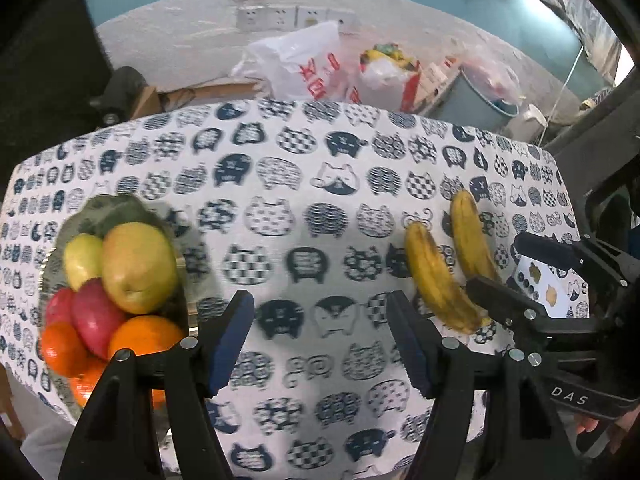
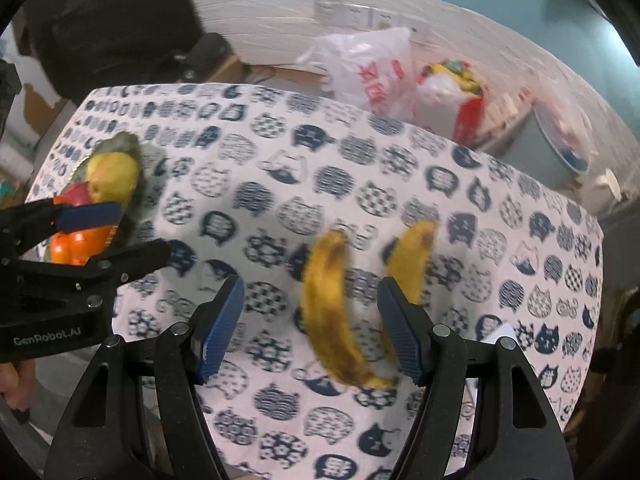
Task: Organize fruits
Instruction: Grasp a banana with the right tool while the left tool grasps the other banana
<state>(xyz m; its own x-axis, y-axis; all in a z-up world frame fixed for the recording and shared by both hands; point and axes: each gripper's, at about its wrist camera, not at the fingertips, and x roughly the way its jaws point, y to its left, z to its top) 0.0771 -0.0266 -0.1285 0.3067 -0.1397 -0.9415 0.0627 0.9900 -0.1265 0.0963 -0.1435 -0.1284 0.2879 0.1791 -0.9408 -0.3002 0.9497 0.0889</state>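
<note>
A dish [image 1: 114,210] at the left of the cat-print tablecloth [image 1: 304,208] holds yellow-green apples [image 1: 138,266], red apples [image 1: 94,316] and oranges [image 1: 144,336]. Two spotted bananas [image 1: 438,280] [image 1: 470,240] lie side by side at the right. My left gripper [image 1: 320,304] hangs open over bare cloth between dish and bananas. My right gripper [image 2: 311,286] is open above the bananas; the nearer banana [image 2: 332,312] shows between its fingers without touching the pads, and the other banana [image 2: 412,260] is partly hidden behind the right finger. The dish [image 2: 132,144] appears far left, behind the left gripper [image 2: 144,228].
Past the table's far edge stand white plastic bags [image 1: 304,60], a red-and-white bag [image 1: 394,76], a grey bucket [image 1: 480,100] and cardboard [image 1: 208,92]. A small printed card [image 1: 544,284] lies near the table's right edge. A dark chair [image 2: 120,20] stands at the far left.
</note>
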